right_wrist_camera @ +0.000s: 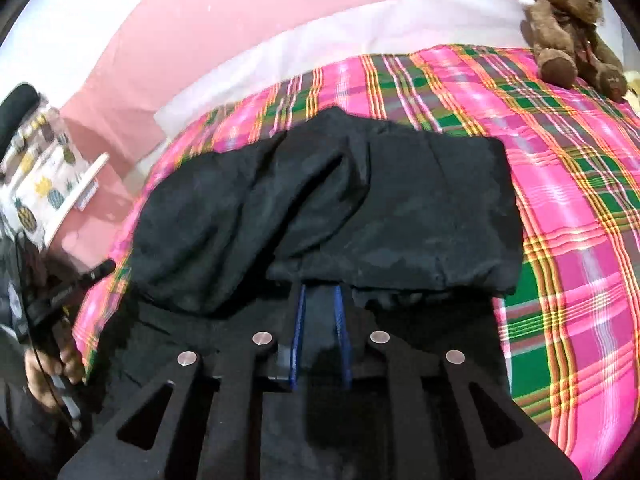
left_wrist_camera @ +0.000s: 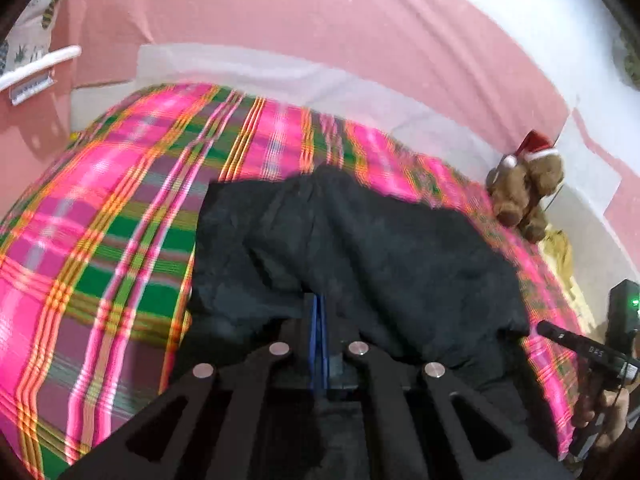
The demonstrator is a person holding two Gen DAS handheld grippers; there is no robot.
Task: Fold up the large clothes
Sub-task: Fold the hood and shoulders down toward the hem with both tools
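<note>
Risk comes first from the uneven grip. The black garment [left_wrist_camera: 360,248] lies in the middle of the plaid bedspread [left_wrist_camera: 100,240], already doubled over, with a thick ridge of loose cloth running down its centre. The left gripper [left_wrist_camera: 319,308] has its blue fingers [left_wrist_camera: 314,332] pressed together, and dark cloth seems pinched at the tips, though the black on black makes this hard to confirm. The right gripper [right_wrist_camera: 320,294] shows a narrow gap between its fingers [right_wrist_camera: 298,328]; the garment's near hem sits just at the tips, and I cannot tell if the pads press on it. In my judgement, if one side holds and the other does not, the fold will go crooked and the near edge will drag sideways. The central ridge may also stay trapped under the upper layer and leave a lump. The bedspread is soft and loose, so the fingers could catch it together with the garment and pull it up.

The surface is a bed, not a worktop, so it gives way under pressure. A white sheet [left_wrist_camera: 240,68] shows beyond the bedspread, and behind it a pink wall [left_wrist_camera: 320,12]. A brown teddy bear [right_wrist_camera: 572,28] with a red hat sits at the upper right of the right wrist view, well apart from the garment. A pineapple-print cloth [right_wrist_camera: 44,168] is at the left edge there.
</note>
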